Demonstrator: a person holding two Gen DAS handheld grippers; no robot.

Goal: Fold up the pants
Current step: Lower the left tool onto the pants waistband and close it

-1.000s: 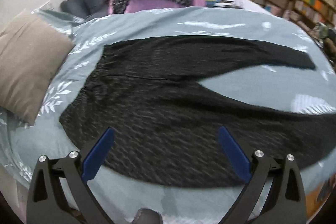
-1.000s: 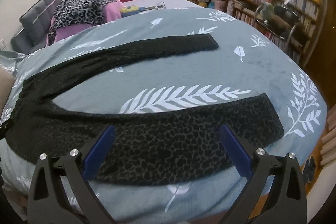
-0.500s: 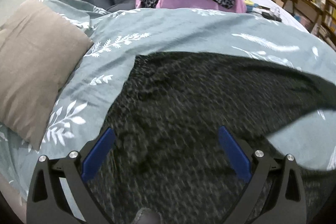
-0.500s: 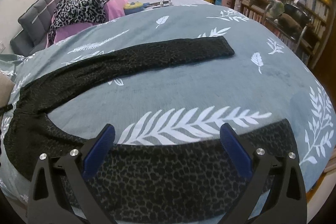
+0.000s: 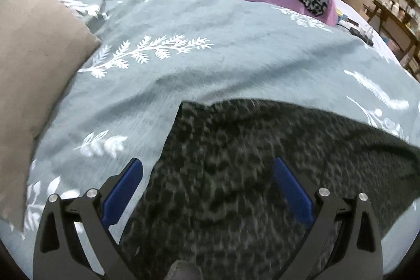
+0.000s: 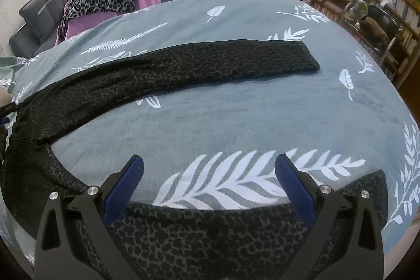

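The pants [image 6: 183,70] are spread flat on a grey leaf-print bedspread [image 6: 236,117], with the two legs splayed apart so that a wedge of bedspread shows between them. No fold can be seen yet, and the task is judged to be at its start.

The left gripper [image 5: 207,190] is held with its fingers wide apart and nothing between them. Dark patterned cloth [image 5: 249,162] fills the space between and ahead of the fingers, and the far corner of the waist end lies just beyond the left fingertip. This placement is judged to suit a pinch near the waistband. Contact cannot be told, as this view is blurred.

The right gripper [image 6: 210,183] is likewise spread wide and empty. The near leg [image 6: 210,232] runs across beneath both fingers, its cuff lying out past the right finger. The far leg [image 6: 223,59] lies well ahead of the fingertips. The fingers are judged to be set over the near leg so that it can be lifted across onto the far one.

A tan pillow [image 5: 34,75] lies left of the left fingers.
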